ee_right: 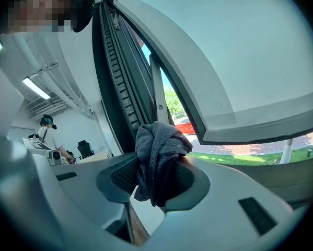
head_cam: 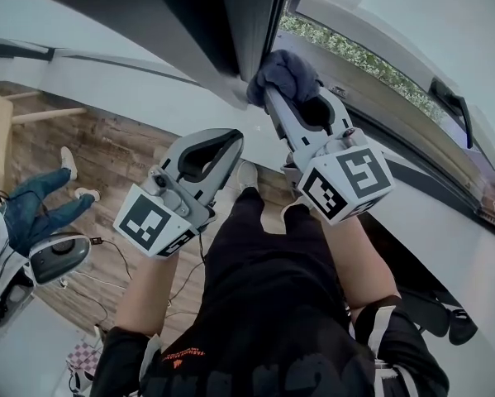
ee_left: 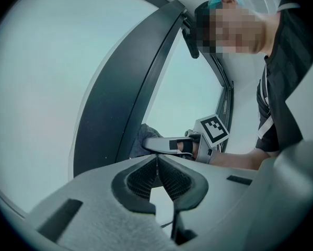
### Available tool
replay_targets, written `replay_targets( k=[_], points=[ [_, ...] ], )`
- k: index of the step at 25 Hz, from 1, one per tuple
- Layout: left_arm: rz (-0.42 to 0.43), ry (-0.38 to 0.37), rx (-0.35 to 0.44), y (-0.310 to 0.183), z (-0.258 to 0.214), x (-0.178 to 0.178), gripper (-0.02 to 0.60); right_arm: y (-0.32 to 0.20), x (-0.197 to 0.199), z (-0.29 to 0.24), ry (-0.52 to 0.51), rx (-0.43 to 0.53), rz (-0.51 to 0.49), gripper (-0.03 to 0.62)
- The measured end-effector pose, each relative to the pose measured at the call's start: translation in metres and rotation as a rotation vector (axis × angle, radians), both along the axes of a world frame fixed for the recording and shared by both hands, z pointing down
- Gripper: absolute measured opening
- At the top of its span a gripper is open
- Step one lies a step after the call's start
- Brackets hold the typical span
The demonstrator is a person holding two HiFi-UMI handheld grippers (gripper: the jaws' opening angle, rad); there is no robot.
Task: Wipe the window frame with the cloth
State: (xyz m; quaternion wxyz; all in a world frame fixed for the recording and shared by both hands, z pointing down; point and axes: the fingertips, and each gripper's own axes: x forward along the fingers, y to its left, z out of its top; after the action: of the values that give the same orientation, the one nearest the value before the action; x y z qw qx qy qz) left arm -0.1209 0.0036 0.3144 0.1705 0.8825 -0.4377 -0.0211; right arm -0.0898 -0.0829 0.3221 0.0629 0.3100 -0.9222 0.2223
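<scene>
My right claw (ee_right: pixel 155 184) pinches the grey cloth (ee_right: pixel 159 150) between its jaws. The wad bulges past the tips and sits against the lower end of the dark window frame (head_cam: pixel 251 23). My left claw (ee_left: pixel 158 166) is pressed together on nothing, hanging beside the right one and lower, clear of the frame, above the wooden floor (head_cam: pixel 107 139).
</scene>
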Motion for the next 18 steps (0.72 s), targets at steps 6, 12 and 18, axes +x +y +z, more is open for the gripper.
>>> replay_targets(
  k=[6,12,18],
  points=[
    [-0.003,0.004,-0.022,0.006,0.012,0.0,0.025,0.001,-0.001,0.02,0.023,-0.018,0.006,0.121],
    [-0.005,0.014,-0.034,0.012,0.019,-0.001,0.025,0.005,-0.002,0.04,0.064,-0.035,0.006,0.121],
    [0.0,0.022,-0.036,0.011,0.025,0.0,0.025,0.003,-0.002,0.058,0.109,-0.043,0.012,0.12]
  ],
)
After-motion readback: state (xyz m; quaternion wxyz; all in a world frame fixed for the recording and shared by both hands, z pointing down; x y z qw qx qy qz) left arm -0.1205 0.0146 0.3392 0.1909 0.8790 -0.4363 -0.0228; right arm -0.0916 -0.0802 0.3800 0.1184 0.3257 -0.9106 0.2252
